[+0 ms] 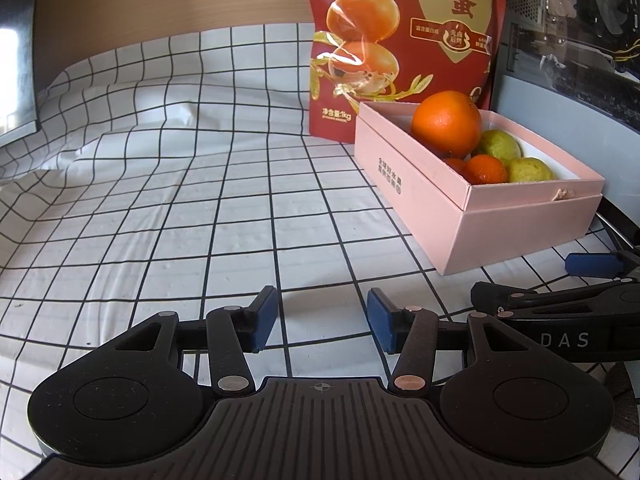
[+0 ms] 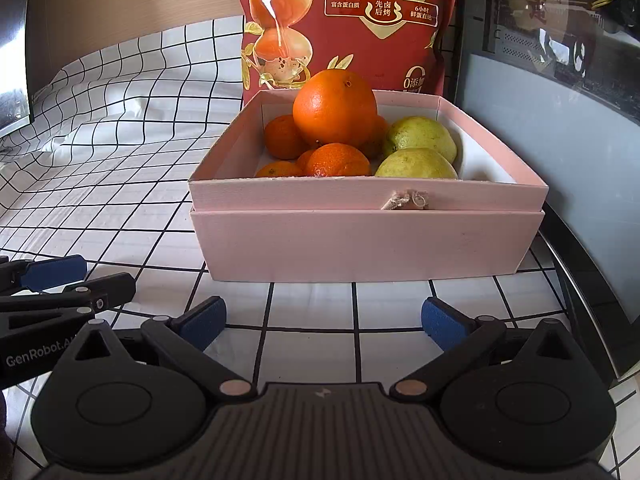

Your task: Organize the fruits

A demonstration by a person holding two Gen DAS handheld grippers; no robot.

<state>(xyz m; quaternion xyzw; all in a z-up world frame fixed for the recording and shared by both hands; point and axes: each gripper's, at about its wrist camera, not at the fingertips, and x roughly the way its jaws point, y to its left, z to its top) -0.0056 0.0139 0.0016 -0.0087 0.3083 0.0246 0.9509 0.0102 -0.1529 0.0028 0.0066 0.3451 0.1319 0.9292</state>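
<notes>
A pink box (image 2: pixel 360 240) stands on the checked cloth and holds a big orange (image 2: pixel 335 107) on top of several small mandarins (image 2: pixel 338 160), with two green pears (image 2: pixel 420 134) to its right. In the left wrist view the same pink box (image 1: pixel 420 184) lies to the right, with the orange (image 1: pixel 447 124) showing above its rim. My left gripper (image 1: pixel 322 318) is open over bare cloth, nothing between its blue pads. My right gripper (image 2: pixel 322 322) is open wide just before the box's near wall, holding nothing.
A red snack bag (image 2: pixel 352 20) stands behind the box. A dark computer case (image 2: pixel 560 80) walls off the right side. The checked cloth (image 1: pixel 180 200) stretches wrinkled to the left, with a monitor edge (image 1: pixel 16 60) at far left.
</notes>
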